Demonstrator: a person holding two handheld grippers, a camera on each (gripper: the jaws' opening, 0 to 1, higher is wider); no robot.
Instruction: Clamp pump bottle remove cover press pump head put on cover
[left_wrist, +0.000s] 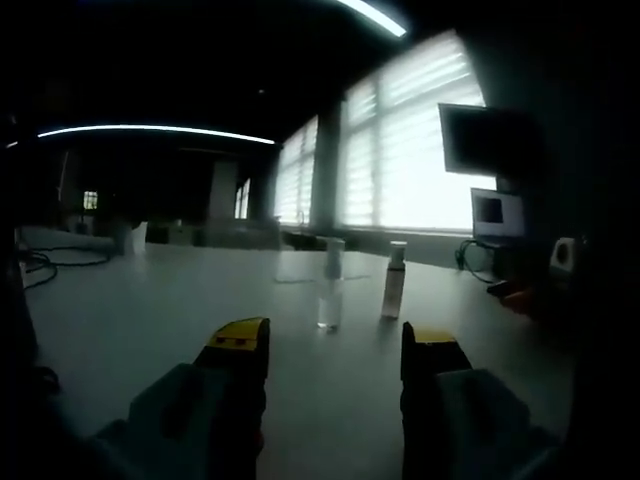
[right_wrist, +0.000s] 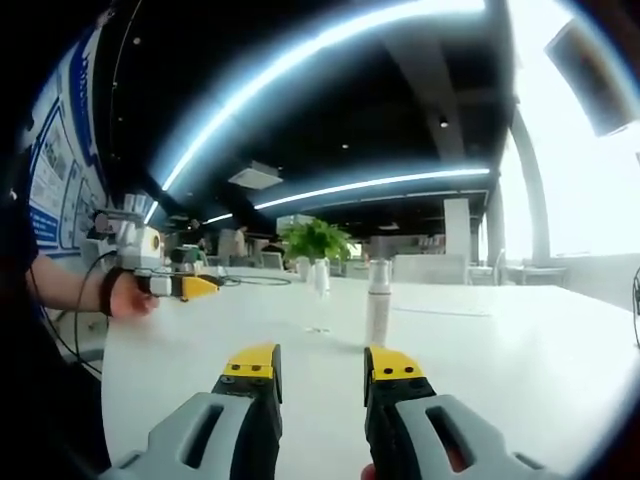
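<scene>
Two slim bottles stand upright on the white table (left_wrist: 140, 320), both with their covers on. In the left gripper view a clear bottle (left_wrist: 330, 290) is straight ahead and a white pump bottle (left_wrist: 393, 283) stands just right of it. My left gripper (left_wrist: 335, 342) is open, short of both and touching neither. In the right gripper view the white pump bottle (right_wrist: 378, 305) is nearest, with the clear bottle (right_wrist: 318, 285) behind it to the left. My right gripper (right_wrist: 323, 363) is open and holds nothing. The left gripper (right_wrist: 185, 286) shows at the left, held by a hand.
A dark monitor (left_wrist: 488, 140) and a small screen (left_wrist: 497, 212) stand by the bright windows at the table's right end. Cables (left_wrist: 40, 262) lie at the left. A potted plant (right_wrist: 318, 240) stands beyond the bottles. The table (right_wrist: 520, 370) spreads wide around them.
</scene>
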